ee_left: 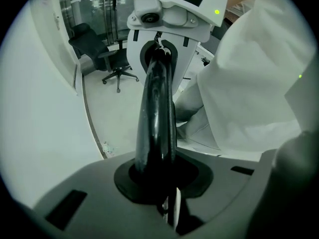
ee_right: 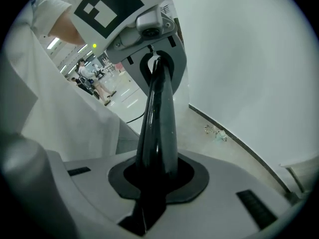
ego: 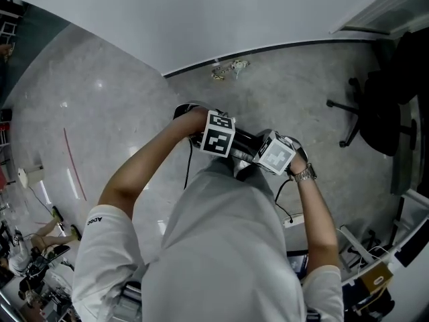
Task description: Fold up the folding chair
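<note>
Folding chair: it cannot be made out in any view, so its place, heading and long axis cannot be told.
Left gripper (ee_left: 158,108): held in the left hand (ego: 196,118) just before the person's chest, near the middle of the head view. Its dark jaws are pressed together into one tapering blade with nothing seen between them. It points toward 4 o'clock.
Right gripper (ee_right: 158,106): held in the right hand (ego: 298,165). Its jaws are likewise pressed together, with nothing seen between them. It points toward 10 o'clock, nose to nose with the left gripper, each one's tip reaching the other's pale front.
Marker cubes: the left gripper's cube (ego: 218,134) and the right gripper's cube (ego: 275,153) sit side by side, with the dark jaws between them.
Cable (ego: 188,163): hangs down from the left gripper's rear end.
Watch (ego: 305,174): on the right wrist.
Office chair (ego: 379,106): black, upright on its star base at 2 o'clock, well apart from the person.
Floor (ego: 120,99): pale grey and glossy, with a thin red line (ego: 74,163) at 9 o'clock.
Wall (ego: 201,12): white, with small litter (ego: 228,68) at its foot at 12 o'clock.
Containers: what looks like a brown box (ego: 377,278) sits among clutter at 4 o'clock. Its contents cannot be told.
</note>
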The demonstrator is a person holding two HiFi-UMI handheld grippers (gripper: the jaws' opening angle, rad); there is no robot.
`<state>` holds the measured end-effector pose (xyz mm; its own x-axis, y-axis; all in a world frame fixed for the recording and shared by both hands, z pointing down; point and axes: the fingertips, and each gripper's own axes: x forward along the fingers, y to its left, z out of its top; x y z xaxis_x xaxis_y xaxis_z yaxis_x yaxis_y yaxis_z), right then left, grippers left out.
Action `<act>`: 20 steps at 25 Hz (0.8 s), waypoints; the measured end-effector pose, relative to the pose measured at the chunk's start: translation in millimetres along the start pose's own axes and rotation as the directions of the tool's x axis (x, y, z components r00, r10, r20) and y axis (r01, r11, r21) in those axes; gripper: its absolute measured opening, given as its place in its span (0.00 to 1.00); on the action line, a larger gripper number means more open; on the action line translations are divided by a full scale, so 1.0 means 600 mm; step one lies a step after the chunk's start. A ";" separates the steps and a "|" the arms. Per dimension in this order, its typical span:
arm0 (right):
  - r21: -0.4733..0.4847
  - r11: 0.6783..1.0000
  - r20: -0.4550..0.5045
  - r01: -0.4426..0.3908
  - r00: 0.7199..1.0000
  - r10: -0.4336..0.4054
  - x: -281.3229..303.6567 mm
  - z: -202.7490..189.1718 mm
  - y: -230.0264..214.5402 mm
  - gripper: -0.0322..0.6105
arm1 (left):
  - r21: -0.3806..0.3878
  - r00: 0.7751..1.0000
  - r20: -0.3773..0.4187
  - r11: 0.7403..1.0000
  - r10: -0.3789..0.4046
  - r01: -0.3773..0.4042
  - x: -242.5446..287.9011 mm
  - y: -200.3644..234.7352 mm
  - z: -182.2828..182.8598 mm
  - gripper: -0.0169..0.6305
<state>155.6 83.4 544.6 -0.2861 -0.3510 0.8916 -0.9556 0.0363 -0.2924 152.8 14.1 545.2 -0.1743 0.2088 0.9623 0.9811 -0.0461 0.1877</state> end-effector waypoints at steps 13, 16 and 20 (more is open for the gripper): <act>-0.079 0.997 -0.013 -0.007 1.000 0.006 -0.017 0.028 -0.070 0.14 | -0.062 1.000 -0.011 0.998 -0.002 0.002 -0.008 0.047 -0.016 0.12; -0.142 0.990 -0.019 -0.005 1.000 0.003 -0.029 0.030 -0.088 0.14 | -0.062 1.000 -0.021 0.998 0.023 -0.024 -0.013 0.058 -0.008 0.12; -0.185 0.983 -0.032 -0.003 0.999 -0.003 -0.043 0.034 -0.119 0.14 | -0.093 0.997 -0.017 0.993 0.073 -0.074 -0.018 0.087 -0.003 0.12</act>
<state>232.6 70.8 535.4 -0.2854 -0.3213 0.9029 -0.9513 0.2095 -0.2262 205.6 7.8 544.7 -0.1038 0.1880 0.9767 0.9794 -0.1517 0.1333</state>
